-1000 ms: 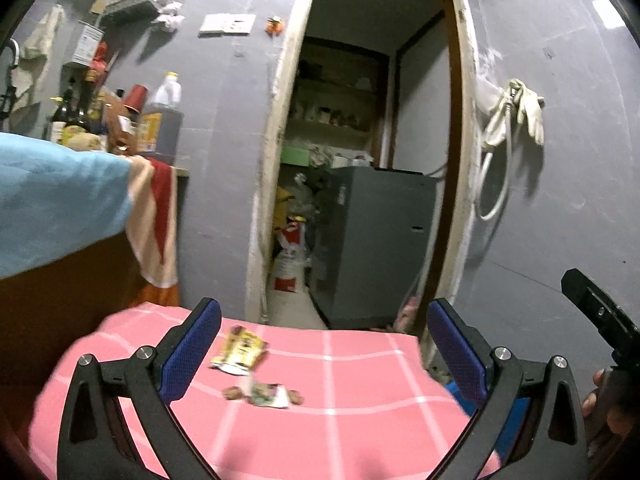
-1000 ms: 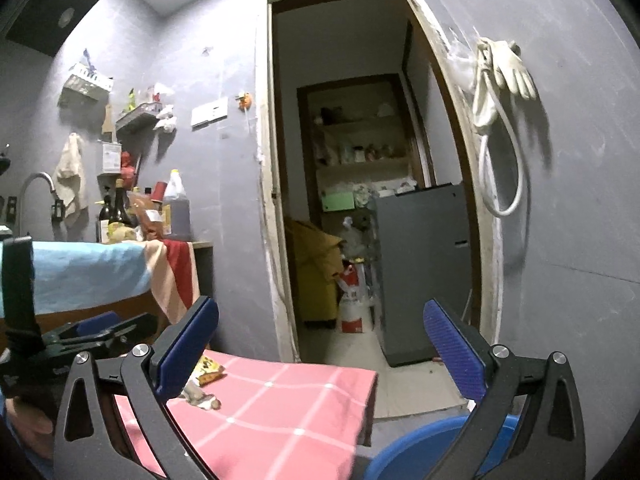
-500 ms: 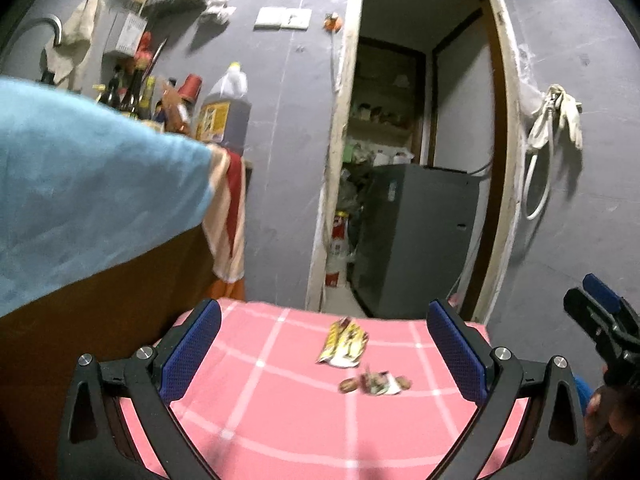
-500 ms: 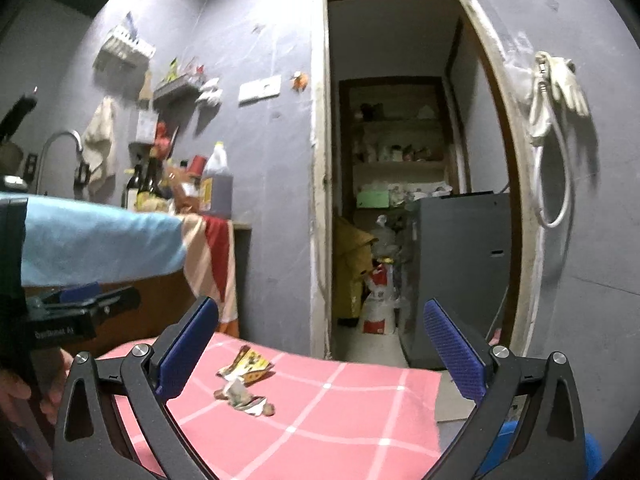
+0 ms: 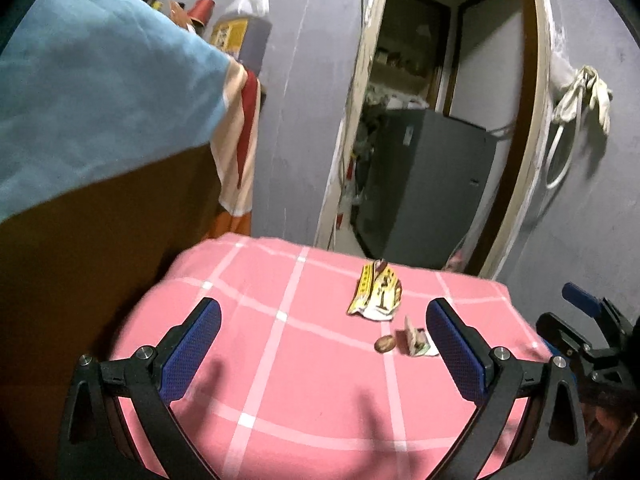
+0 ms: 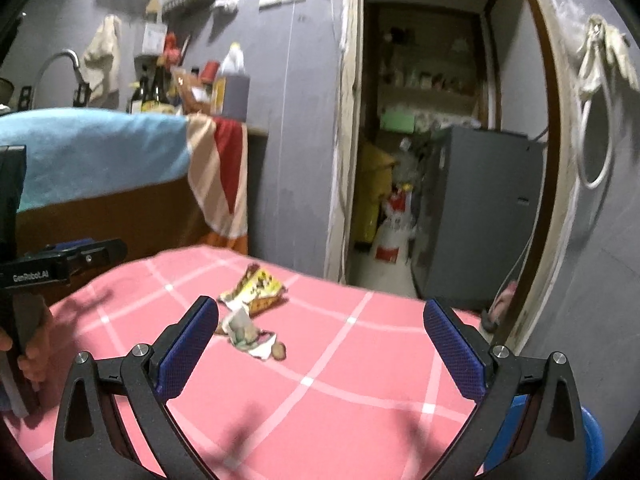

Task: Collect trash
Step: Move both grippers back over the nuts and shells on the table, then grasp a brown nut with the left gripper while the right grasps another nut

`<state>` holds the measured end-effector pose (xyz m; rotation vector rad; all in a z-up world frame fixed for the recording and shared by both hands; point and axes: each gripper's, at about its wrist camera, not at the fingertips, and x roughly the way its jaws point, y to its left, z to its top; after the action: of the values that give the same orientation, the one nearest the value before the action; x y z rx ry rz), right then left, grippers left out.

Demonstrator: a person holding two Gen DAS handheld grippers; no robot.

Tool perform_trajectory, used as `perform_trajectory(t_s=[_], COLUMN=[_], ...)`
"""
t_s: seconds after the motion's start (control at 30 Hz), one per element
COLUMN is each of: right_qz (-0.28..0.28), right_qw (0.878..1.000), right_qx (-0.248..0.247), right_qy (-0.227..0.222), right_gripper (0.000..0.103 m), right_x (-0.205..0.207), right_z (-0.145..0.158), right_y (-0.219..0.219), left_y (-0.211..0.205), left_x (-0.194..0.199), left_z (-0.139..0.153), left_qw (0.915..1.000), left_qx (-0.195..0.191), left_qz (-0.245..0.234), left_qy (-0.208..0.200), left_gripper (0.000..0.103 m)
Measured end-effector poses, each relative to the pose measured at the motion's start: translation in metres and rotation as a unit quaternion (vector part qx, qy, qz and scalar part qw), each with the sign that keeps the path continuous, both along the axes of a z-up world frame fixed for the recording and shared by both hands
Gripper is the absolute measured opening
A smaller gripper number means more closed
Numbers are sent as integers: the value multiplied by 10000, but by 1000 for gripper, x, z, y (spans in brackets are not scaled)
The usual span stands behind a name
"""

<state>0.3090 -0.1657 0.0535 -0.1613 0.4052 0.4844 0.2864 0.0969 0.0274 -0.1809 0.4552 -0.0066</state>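
Note:
A yellow snack wrapper [image 5: 376,294] [image 6: 256,290] lies crumpled on the pink checked tablecloth [image 5: 312,392] [image 6: 360,380]. Just nearer sit a small torn wrapper [image 5: 416,342] [image 6: 244,332] and a brown nut-like scrap [image 5: 385,344] [image 6: 279,351]. My left gripper [image 5: 324,354] hovers open above the near part of the table, the trash ahead and to its right. My right gripper [image 6: 320,350] is open too, the torn wrapper close to its left finger [image 6: 188,350]. Each gripper shows at the edge of the other's view.
A blue bin [image 6: 588,440] sits low at the table's right corner. Left stands a brown counter with a blue towel [image 5: 100,92], a striped cloth [image 6: 218,176] and bottles [image 6: 232,88]. Beyond the table, a doorway opens onto a grey cabinet [image 5: 424,184]. Gloves [image 6: 604,56] hang on the right wall.
Both grippers have tilted down and moved in over the table. The trash now sits larger and closer between the fingers. Jaw openings are unchanged.

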Motion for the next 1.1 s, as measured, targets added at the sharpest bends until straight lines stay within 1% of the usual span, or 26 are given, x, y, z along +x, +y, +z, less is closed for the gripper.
perform_trajectory(t_s=[0.1,0.13,0.17,0.2,0.23,0.27,0.3,0.33,0.37,0.4,0.43,0.5,0.67,0.77,0.93,1.0,1.1], right_qz=[74,120,170,200,230,248,273,309,367,402,449,541,751,817,880,872,837], right_qw=[9994,9989,9980,9973,9961,9949,9929,9913,9888,9871,9844,9791,9675,9616,9527,9514,9507], right_qx=[-84,-104,-127,-149,-188,-228,-276,-292,-314,-322,-324,-315,-347,-517,-692,-748,-785], right_qy=[315,445,597,697,833,954,1121,1243,1415,1519,1671,1933,2390,2570,2826,2857,2880], right_gripper=[100,94,90,82,77,76,70,63,59,53,47,42,37,34,28,26,19], right_x=[13,18,23,27,31,35,41,44,49,52,56,62,73,77,86,89,92], right_z=[-7,-10,-12,-15,-18,-21,-24,-27,-30,-32,-35,-39,-48,-53,-59,-60,-61], right_y=[3,4,6,8,10,12,14,16,18,19,20,21,27,38,49,51,51], left_y=[-8,-10,-12,-15,-18,-20,-22,-24,-25,-26,-27,-29,-34,-38,-43,-47,-50], left_x=[9,13,17,20,23,26,29,33,36,39,42,47,57,60,65,68,75], left_z=[-6,-7,-10,-12,-14,-15,-18,-20,-23,-25,-28,-32,-43,-48,-50,-50,-51], left_qw=[9995,9992,9987,9981,9973,9966,9953,9943,9933,9920,9906,9880,9818,9787,9753,9734,9706], left_qx=[174,228,285,344,396,430,471,492,501,503,494,474,518,574,625,661,752], left_qz=[-135,-180,-244,-316,-394,-448,-532,-593,-642,-706,-765,-870,-1002,-1051,-1145,-1213,-1304], left_qy=[219,271,331,402,482,548,655,743,822,919,1017,1183,1527,1666,1784,1826,1878], left_gripper=[100,99,95,91,88,82,77,74,68,64,62,55,48,48,48,48,47])
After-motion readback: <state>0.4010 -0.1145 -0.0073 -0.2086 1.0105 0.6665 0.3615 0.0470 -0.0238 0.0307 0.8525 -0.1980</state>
